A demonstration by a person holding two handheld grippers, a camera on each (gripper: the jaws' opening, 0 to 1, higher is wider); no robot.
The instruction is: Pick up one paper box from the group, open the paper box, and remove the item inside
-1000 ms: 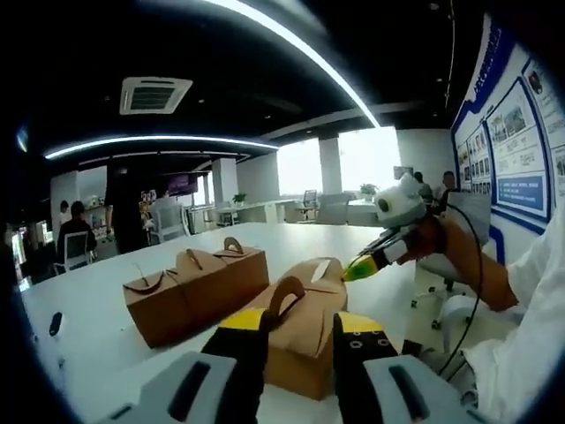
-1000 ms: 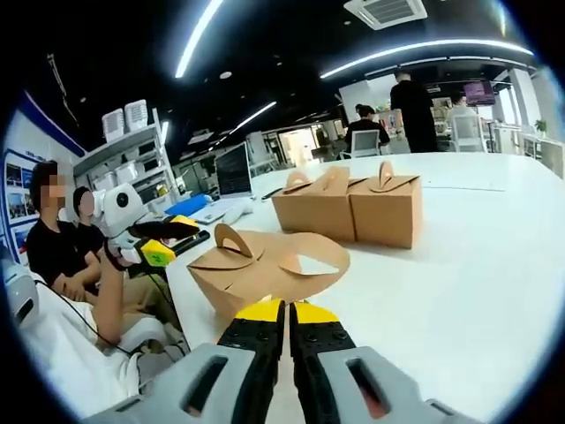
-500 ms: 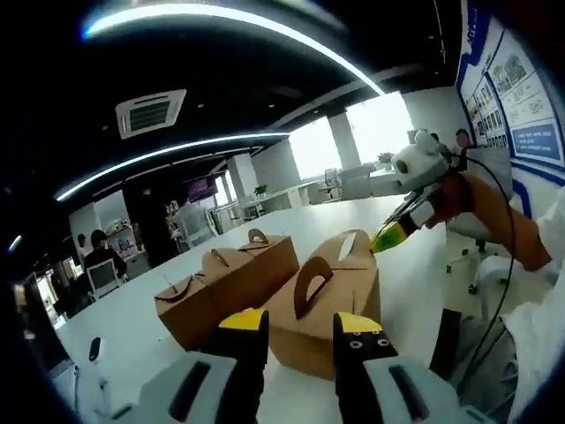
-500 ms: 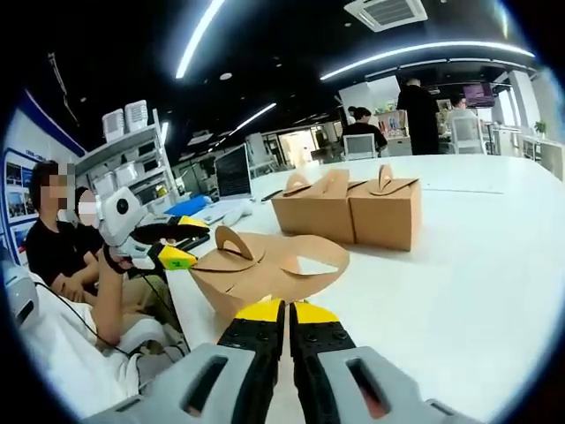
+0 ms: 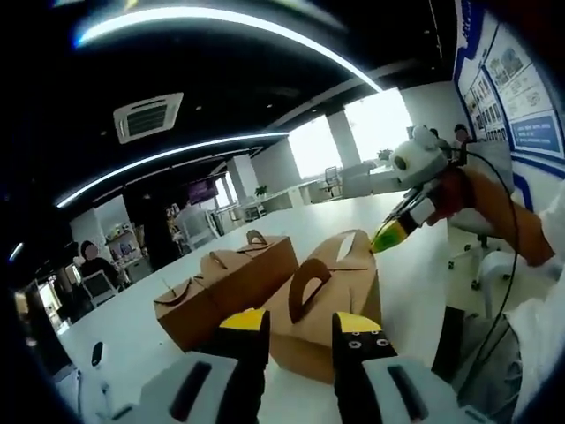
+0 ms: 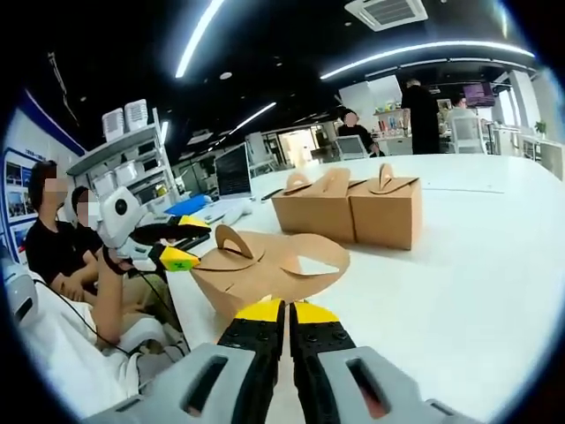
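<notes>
An opened brown paper box lies near the white table's edge, one handle flap upright and a slotted flap spread toward me. My right gripper is shut on that flap's near edge. My left gripper comes in from the left, open, its tips at the box's far end. In the left gripper view the same box stands just beyond my open left gripper. There my right gripper meets the slotted flap.
Two closed paper boxes stand side by side farther in on the table. A laptop sits at the table's far end. Seated people are beyond the edge. A small dark object lies on the table.
My left gripper has closed in on the box's far end and its view has tilted upward. The right gripper stays shut on the flap and the box has not moved.
</notes>
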